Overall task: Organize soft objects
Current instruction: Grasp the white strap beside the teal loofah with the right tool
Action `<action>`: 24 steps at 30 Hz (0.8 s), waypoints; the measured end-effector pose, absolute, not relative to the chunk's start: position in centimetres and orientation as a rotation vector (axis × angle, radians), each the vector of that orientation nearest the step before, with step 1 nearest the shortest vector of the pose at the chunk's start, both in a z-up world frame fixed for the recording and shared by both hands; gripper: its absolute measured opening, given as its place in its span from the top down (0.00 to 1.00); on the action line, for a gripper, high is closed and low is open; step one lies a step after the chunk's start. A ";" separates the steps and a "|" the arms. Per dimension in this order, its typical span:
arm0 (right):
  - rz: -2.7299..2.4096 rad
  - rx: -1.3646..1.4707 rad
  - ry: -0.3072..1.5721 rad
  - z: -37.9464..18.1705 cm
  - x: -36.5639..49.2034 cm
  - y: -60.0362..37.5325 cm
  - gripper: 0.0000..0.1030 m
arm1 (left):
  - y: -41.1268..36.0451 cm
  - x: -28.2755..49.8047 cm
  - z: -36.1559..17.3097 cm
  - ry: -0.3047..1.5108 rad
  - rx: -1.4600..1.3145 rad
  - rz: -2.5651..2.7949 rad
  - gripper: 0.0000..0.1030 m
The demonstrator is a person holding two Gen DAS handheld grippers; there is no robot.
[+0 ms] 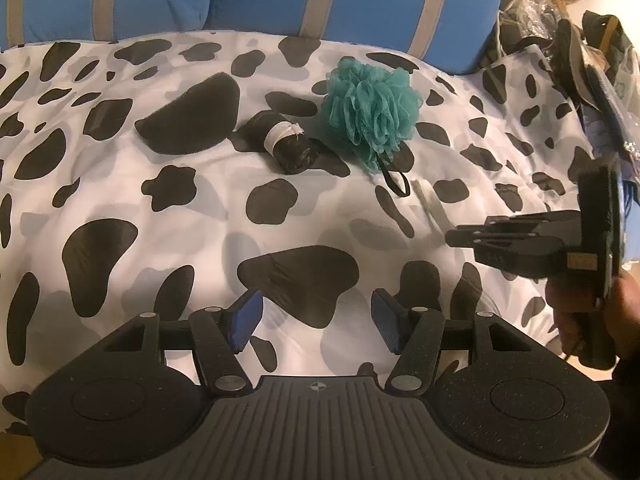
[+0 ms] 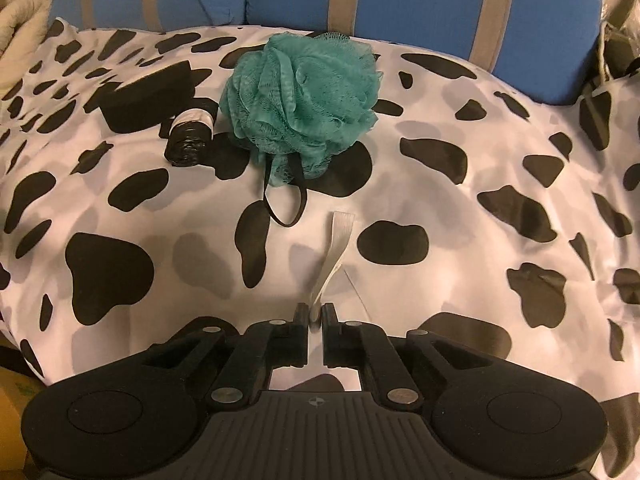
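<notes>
Now the right hand-held gripper (image 2: 316, 314) pinches a white strip (image 2: 338, 236) near the teal bath puff (image 2: 302, 108) on the bed (image 2: 440, 216); lift gently, keeping its grip. Left hand-held gripper (image 1: 316, 316) waits half-open, empty.

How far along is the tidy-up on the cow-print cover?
Looks done: the black foam wedge, the rolled black bundle and the teal bath pouf sit grouped together near the blue cushion.

In hand: the right tool is pinched on a white strap.

Left: placing that strap. The left tool hangs open and empty.
</notes>
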State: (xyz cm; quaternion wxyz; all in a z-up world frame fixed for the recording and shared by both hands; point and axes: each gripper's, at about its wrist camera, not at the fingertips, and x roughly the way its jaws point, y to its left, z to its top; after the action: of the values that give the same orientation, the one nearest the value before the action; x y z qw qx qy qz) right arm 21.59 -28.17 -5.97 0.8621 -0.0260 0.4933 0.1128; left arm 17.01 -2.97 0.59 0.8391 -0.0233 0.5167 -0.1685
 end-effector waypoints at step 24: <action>0.179 -0.062 1.024 -7.2 23.9 -27.7 0.96 | -3.4 17.3 0.3 1.082 -0.036 -0.357 0.43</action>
State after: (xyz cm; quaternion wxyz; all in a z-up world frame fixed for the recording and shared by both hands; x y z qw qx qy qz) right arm 23.94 -27.75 -7.21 0.8674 -0.0294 0.4893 0.0857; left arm 17.26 -3.36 0.27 0.8421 -0.0169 0.5120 -0.1689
